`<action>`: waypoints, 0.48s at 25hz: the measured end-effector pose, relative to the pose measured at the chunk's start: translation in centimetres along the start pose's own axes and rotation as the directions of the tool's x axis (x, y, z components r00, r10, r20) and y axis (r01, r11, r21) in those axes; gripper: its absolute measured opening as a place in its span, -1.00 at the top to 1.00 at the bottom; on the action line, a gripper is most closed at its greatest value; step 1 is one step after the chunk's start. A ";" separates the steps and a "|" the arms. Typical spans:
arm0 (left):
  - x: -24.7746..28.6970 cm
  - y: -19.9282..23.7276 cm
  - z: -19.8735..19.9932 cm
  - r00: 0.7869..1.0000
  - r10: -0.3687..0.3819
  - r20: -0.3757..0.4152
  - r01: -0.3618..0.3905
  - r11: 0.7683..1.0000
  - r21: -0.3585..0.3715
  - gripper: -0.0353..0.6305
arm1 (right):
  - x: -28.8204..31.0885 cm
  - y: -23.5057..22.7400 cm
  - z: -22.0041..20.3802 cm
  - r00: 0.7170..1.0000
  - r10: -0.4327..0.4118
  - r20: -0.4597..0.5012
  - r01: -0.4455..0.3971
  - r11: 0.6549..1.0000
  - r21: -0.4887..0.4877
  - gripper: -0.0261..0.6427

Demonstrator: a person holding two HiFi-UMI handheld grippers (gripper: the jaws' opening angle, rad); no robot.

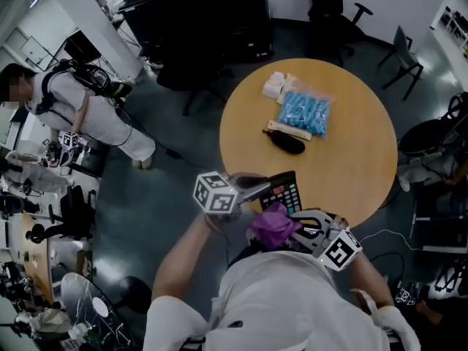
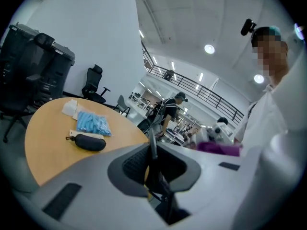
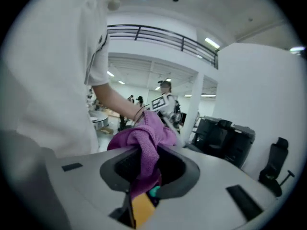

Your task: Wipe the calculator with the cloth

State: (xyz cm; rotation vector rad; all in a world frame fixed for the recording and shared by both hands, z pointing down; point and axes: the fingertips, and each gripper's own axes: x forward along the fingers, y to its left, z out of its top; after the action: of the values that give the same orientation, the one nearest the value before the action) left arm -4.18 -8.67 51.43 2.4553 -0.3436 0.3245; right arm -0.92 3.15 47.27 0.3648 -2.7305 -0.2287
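hovering at the table (image 1: 355, 170) edge: calculator (image 1: 284, 189), cloth (image 1: 272, 224) just beside

Calculator (image 1: 287, 187): 6 o'clock end covered by the cloth (image 1: 272, 224); key legends too small to read.
Left gripper (image 2: 152, 146): calculator between its jaws seen edge-on only, face out of sight.
Right gripper (image 3: 144, 157): pads buried in the cloth's folds.
Worktop (image 1: 358, 145): rim at 6 o'clock hidden behind calculator, cloth and the person's torso (image 1: 292, 298).
White packet (image 1: 276, 85): worktop's 11 o'clock; contents too small to tell.
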 end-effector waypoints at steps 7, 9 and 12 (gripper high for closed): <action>-0.7 -2.1 0.4 0.997 -0.063 0.043 0.064 0.998 -0.004 0.75 | -1.0 -8.8 -1.3 0.968 -0.236 -0.086 0.224 0.967 -0.124 0.65; -1.0 -1.7 0.7 0.994 -0.060 0.088 0.063 0.997 -0.036 0.75 | 0.0 -7.4 -2.3 0.978 -0.187 -0.097 0.177 0.979 -0.105 0.65; -1.9 -0.2 0.1 0.994 -0.014 0.112 0.021 0.997 -0.069 0.75 | 1.0 -4.1 -4.6 0.986 -0.109 -0.125 0.104 0.993 -0.049 0.65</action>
State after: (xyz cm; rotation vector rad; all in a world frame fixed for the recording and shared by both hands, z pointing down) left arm -5.91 -8.30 50.61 2.4109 -0.3744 0.1647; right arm 0.87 -1.49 50.96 0.4973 -2.5794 -0.2810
